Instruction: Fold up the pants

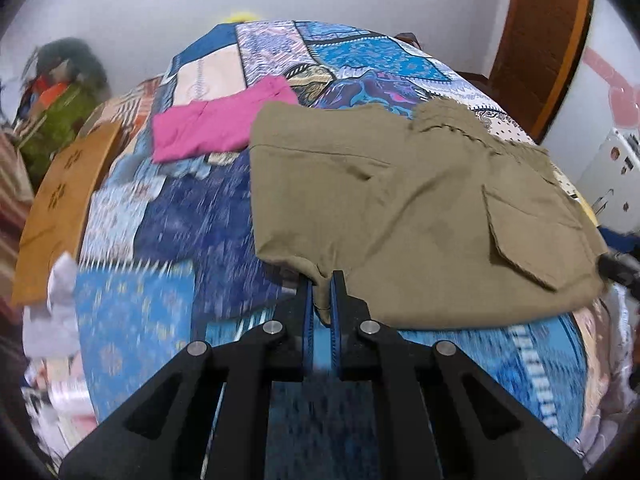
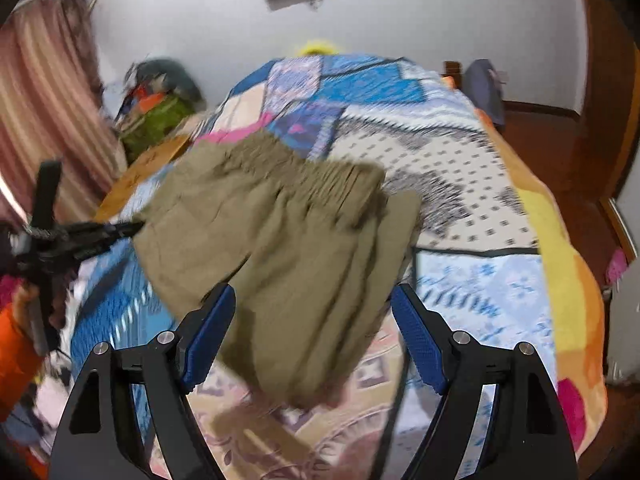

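The khaki pants lay spread on the bed, over its patchwork cover and toward the near edge. The left gripper had its fingers clenched on a fold at the pants' near hem. The right gripper hovered over the pants' other side, fingers released and wide apart, gripping nothing. A pink garment lay beside the pants, farther up the bed.
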Tool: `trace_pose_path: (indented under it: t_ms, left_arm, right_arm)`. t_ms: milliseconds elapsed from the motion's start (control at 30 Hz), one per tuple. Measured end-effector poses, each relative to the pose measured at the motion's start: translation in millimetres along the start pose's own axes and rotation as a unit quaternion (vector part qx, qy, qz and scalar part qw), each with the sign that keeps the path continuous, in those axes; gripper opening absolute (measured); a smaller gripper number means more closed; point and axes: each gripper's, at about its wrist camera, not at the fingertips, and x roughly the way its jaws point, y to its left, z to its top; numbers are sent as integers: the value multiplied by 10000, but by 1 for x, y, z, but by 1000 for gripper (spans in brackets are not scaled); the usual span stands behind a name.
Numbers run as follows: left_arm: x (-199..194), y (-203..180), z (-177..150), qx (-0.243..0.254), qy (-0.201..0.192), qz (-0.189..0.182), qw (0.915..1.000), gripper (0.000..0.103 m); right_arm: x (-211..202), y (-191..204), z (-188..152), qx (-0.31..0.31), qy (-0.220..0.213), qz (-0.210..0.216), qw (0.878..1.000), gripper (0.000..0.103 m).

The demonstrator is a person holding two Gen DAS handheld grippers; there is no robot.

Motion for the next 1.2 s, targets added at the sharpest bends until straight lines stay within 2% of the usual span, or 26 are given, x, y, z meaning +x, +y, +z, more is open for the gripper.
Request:
trace_pose_path:
  t_ms: [67,167,267,433,500,567,633,833,900,1000,1200]
  left_arm:
    - [-7,1,-7,-56,0,9,10000,8]
    - [-14,1,-17,-161,50,-48,9998,8]
    - [-19,0,-26,-200,54,-128,9997,8]
    - [-33,-4,-27,120,-55,116,9998,11]
    - [-40,-1,-23,151,-87,218,9996,12]
    - [-49,2,-19,260,-220,463,9983,12]
    - [-62,5,-11,345,-406,497,9973,12]
    - [-76,-8,25,478,-720,-225,9960,12]
    - [-69,-21,37,574,-722,-619,9938,12]
    - [-48,-42,52,776,-582,-984,9904,12]
    - [6,-70,63,998,-99,-1164,9881,12]
  right_arm:
    - [12,0,-5,-61,162,-26,9998,75]
    - [16,-12,-5,150,136,93,9998,75]
    - [17,-19,0,132,88,-174,9997,75]
    - [10,-13,7,-72,135,-396,9991,70]
    - [-1,-7,11,-237,22,-506,9984,69]
    - [-10,-4,16,-266,-135,-453,9985,69]
    - [-20,-1,24,-258,-307,-340,9986,69]
    - [-14,19,46,-368,-483,123,9981,69]
    - [-3,25,51,-384,-452,264,9979,69]
    - [19,32,57,-385,-299,467,9977,69]
    - [55,34,53,-387,147,567,9975,69]
